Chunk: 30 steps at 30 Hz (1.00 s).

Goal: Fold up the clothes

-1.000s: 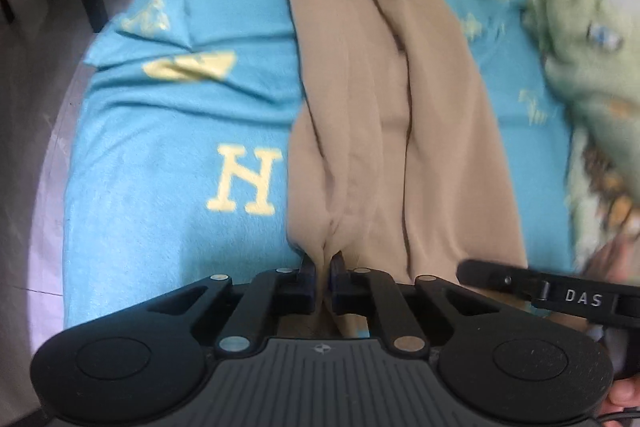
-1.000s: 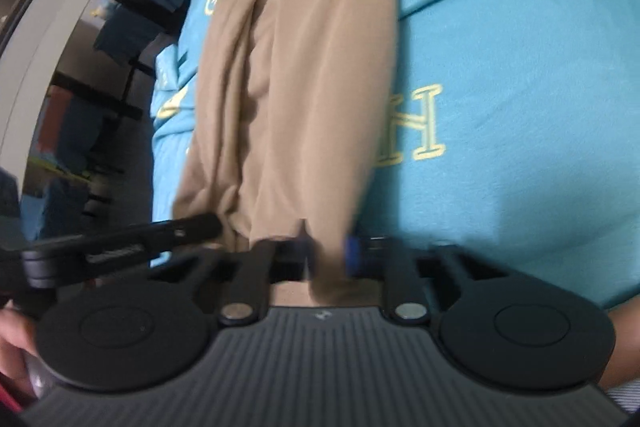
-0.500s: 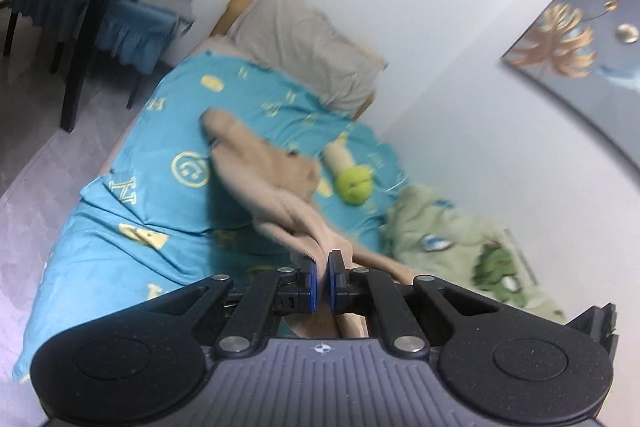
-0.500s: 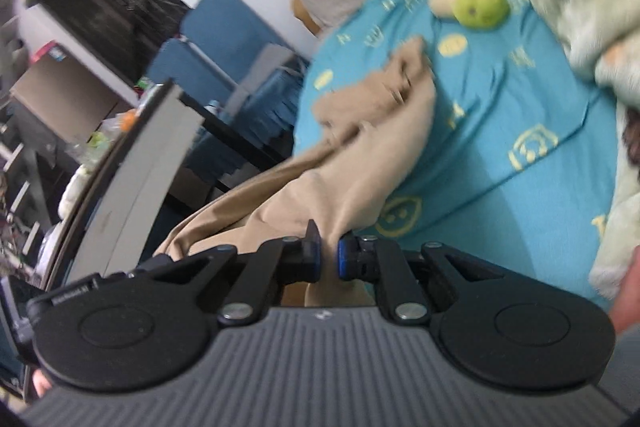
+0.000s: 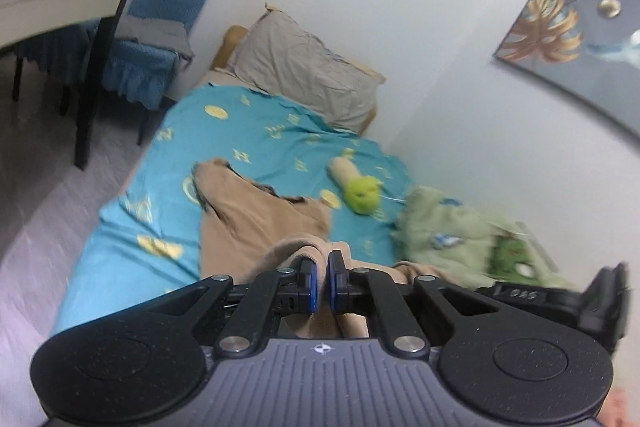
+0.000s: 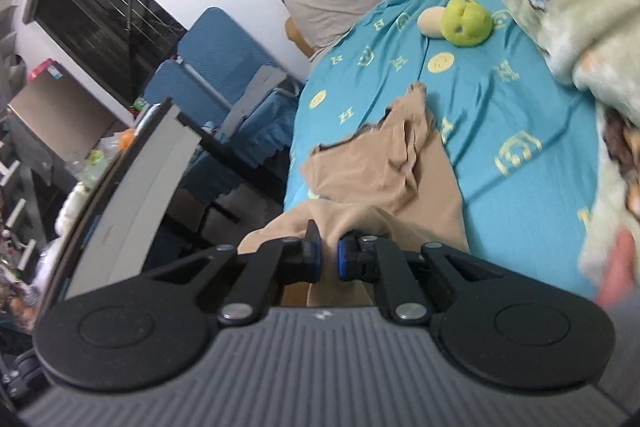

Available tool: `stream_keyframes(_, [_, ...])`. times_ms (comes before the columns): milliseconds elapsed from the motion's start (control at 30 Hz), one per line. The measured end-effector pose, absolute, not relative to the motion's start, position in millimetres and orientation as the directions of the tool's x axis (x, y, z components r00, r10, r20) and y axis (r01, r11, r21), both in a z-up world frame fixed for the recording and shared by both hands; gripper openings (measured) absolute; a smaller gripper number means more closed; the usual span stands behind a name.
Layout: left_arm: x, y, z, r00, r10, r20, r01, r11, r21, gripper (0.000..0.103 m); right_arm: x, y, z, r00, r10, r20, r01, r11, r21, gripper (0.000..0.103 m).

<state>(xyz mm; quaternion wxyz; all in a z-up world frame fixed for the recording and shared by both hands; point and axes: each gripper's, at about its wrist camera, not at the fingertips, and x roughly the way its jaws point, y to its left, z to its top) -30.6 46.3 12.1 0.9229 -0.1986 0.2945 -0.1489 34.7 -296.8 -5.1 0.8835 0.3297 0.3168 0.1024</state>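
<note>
Ideally both the left gripper and right gripper, each pinched nearly closed on the tan trousers' near end, carry it level forward over the waistband lying ahead on the teal bedsheet.

Place: a home bedroom
Landmark: bed with teal sheet
At its head: grey pillow
On it: green plush toy
Beside it: blue-covered chairs
Wall above: framed leaf picture

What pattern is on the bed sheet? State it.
The bed sheet is turquoise with yellow letters and smiley faces; clearest in the right wrist view.
</note>
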Motion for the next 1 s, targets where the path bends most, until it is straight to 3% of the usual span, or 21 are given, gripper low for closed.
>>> stream_keyframes(167, [59.2, 30.3, -29.7, 0.776, -0.304, -0.552, 0.109, 0.928, -0.357, 0.007, 110.5, -294.6, -42.8, 0.764, 0.357, -0.537, 0.057, 0.791, 0.609, 0.011])
stream_keyframes(400, [162.5, 13.9, -130.4, 0.711, -0.196, -0.676, 0.057, 0.973, -0.222, 0.007, 190.9, -287.1, -110.1, 0.686, 0.336, -0.645, 0.102, 0.833, 0.543, 0.012])
stream_keyframes(567, [188.8, 11.0, -171.9, 0.675, -0.16, -0.721, 0.057, 0.985, -0.165, 0.009, 221.4, -275.5, -136.9, 0.635, 0.297, -0.713, 0.097, 0.885, 0.456, 0.012])
stream_keyframes(800, [184.9, 21.6, -174.8, 0.682, -0.189, -0.707, 0.046, 0.975, -0.217, 0.012, 226.3, -276.5, -153.3, 0.591, 0.294, -0.751, 0.129, 0.884, 0.449, 0.014])
stream_keyframes(833, [182.1, 20.9, -172.0, 0.685, -0.189, -0.704, 0.048, 0.975, -0.216, 0.018, 224.9, -278.9, -152.2, 0.59, 0.301, -0.75, 0.136, 0.878, 0.46, 0.015])
stream_keyframes(867, [178.9, 19.7, -168.8, 0.685, -0.186, -0.704, 0.049, 0.976, -0.21, 0.033, 223.5, -281.6, -150.8, 0.589, 0.308, -0.747, 0.145, 0.869, 0.472, 0.017])
stream_keyframes(933, [169.8, 17.4, -161.5, 0.685, -0.16, -0.711, 0.039, 0.982, -0.184, 0.058, 217.8, -289.0, -145.6, 0.602, 0.329, -0.728, 0.166, 0.84, 0.517, 0.036])
stream_keyframes(1000, [154.8, 18.2, -154.0, 0.691, -0.16, -0.705, 0.053, 0.984, -0.171, 0.065, 210.6, -295.6, -138.5, 0.628, 0.345, -0.698, 0.179, 0.808, 0.561, 0.093])
